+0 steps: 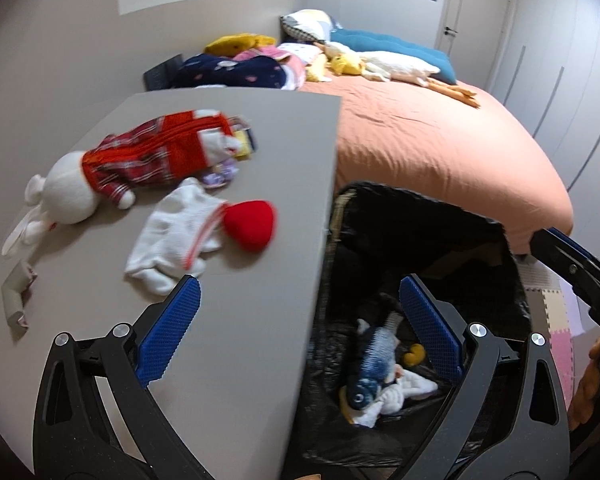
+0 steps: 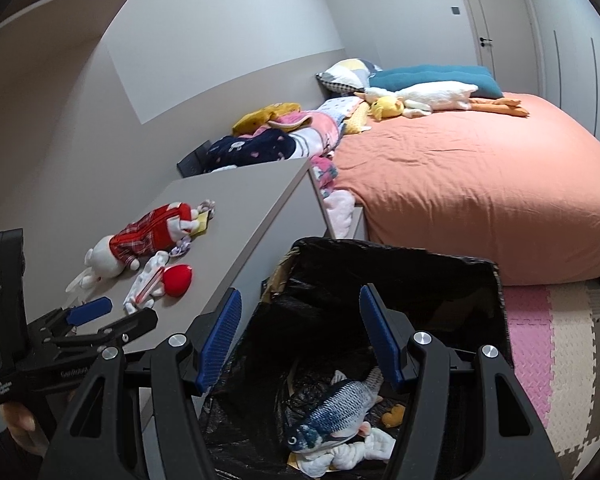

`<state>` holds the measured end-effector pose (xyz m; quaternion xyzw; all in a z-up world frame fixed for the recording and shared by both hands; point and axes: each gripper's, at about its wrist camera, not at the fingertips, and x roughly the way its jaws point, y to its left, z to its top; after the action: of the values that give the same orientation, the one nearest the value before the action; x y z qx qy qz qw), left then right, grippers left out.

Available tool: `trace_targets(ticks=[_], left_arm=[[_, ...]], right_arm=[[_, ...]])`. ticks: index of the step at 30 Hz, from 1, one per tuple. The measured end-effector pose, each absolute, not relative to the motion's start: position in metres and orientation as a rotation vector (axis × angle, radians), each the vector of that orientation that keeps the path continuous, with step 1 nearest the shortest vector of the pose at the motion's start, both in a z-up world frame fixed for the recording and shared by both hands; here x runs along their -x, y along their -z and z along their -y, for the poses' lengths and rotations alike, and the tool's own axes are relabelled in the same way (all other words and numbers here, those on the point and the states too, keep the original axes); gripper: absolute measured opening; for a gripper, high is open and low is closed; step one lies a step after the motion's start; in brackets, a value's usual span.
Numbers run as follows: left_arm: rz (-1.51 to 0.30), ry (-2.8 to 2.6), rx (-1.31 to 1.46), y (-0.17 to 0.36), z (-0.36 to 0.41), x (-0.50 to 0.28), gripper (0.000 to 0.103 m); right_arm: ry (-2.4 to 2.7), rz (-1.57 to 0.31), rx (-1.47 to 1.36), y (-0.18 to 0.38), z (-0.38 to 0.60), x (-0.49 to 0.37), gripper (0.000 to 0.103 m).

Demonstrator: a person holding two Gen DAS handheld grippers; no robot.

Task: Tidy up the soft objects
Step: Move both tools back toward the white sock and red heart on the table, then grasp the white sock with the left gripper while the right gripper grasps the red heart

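Note:
On the grey table [image 1: 240, 340] lie a white rabbit plush in red plaid [image 1: 112, 168], a white sock [image 1: 176, 236] and a red heart cushion [image 1: 250, 224]. My left gripper [image 1: 300, 308] is open and empty, straddling the table's right edge just short of the sock. To the right stands a black-lined bin [image 2: 400, 252] holding a blue fish plush [image 2: 332, 408] on white cloth. My right gripper [image 2: 300, 328] hangs open and empty above the bin's mouth. The left gripper [image 2: 112, 314] also shows over the table at the left of the right wrist view.
A bed with an orange sheet [image 2: 480, 184] lies beyond the bin, carrying a goose plush [image 2: 432, 96], pillows and a clothes pile [image 2: 276, 136]. Foam floor mats [image 2: 548, 344] are at the right. A small cardboard piece [image 1: 16, 292] sits on the table's left.

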<state>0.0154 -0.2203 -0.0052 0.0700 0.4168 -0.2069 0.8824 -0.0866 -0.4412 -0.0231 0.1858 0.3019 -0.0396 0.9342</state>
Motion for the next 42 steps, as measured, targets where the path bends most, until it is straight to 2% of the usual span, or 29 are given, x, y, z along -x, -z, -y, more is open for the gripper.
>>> trace_targets(ticks=[20, 26, 32, 38, 41, 42], left_arm=[[-0.876, 0.295, -0.16, 0.028, 0.166, -0.074, 0.096], [-0.91, 0.284, -0.185, 0.044, 0.161, -0.098, 0.093], [-0.933, 0.291, -0.194, 0.053, 0.158, -0.111, 0.085], [-0.941, 0.28, -0.205, 0.059, 0.155, -0.116, 0.073], [-0.931, 0.261, -0.185, 0.058, 0.149, -0.117, 0.056], [-0.929, 0.252, -0.177, 0.058, 0.146, -0.117, 0.047]], right_arm=[[-0.008, -0.659, -0.347, 0.037, 0.388, 0.035, 0.063], [-0.018, -0.659, -0.348, 0.043, 0.38, 0.022, 0.063], [-0.047, -0.674, -0.331, 0.047, 0.37, 0.006, 0.063], [-0.102, -0.686, -0.286, 0.05, 0.348, -0.011, 0.063], [-0.122, -0.702, -0.263, 0.052, 0.337, -0.019, 0.063], [-0.128, -0.712, -0.245, 0.053, 0.333, -0.022, 0.06]])
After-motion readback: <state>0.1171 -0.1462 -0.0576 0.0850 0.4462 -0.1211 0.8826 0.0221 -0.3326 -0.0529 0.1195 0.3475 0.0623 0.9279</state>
